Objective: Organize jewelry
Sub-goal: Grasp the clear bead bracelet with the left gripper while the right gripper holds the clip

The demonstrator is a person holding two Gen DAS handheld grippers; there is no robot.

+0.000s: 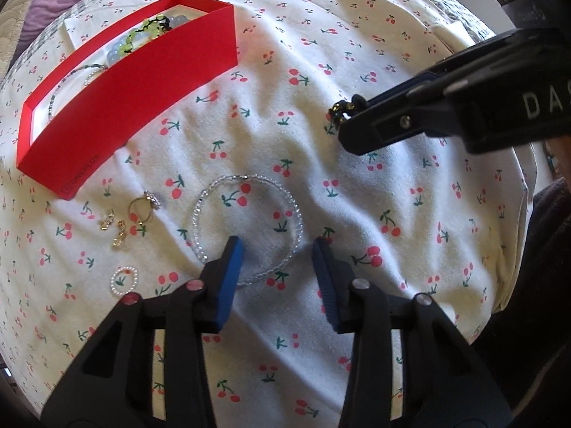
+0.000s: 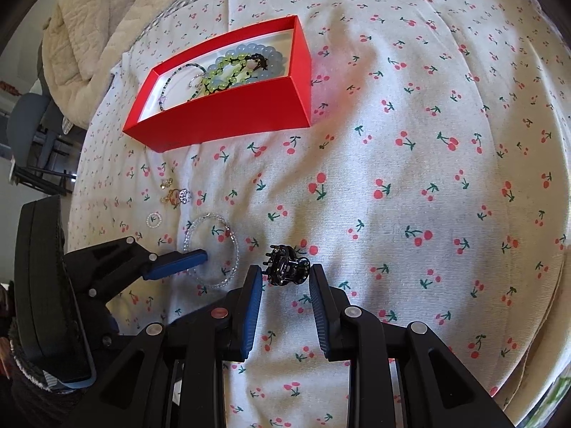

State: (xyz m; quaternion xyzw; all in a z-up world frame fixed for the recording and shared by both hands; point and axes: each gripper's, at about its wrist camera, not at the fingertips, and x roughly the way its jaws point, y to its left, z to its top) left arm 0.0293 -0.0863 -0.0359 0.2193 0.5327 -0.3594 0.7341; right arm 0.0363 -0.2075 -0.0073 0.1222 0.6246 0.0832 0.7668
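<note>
Black and studded, the small hair claw [image 2: 285, 265] sits between the right tongs [image 2: 285, 274], which stand spread on either side of it, not yet pinching; closing squarely across its body should keep it from twisting out. At ten o'clock in the right view, the red box [image 2: 228, 121] already holds pale blue and green bead bracelets plus a thin chain. The left tongs [image 1: 278, 249], also spread, hover over the clear bead bracelet [image 1: 249, 228] on the cherry-print bed cover [image 1: 392, 214].
</note>
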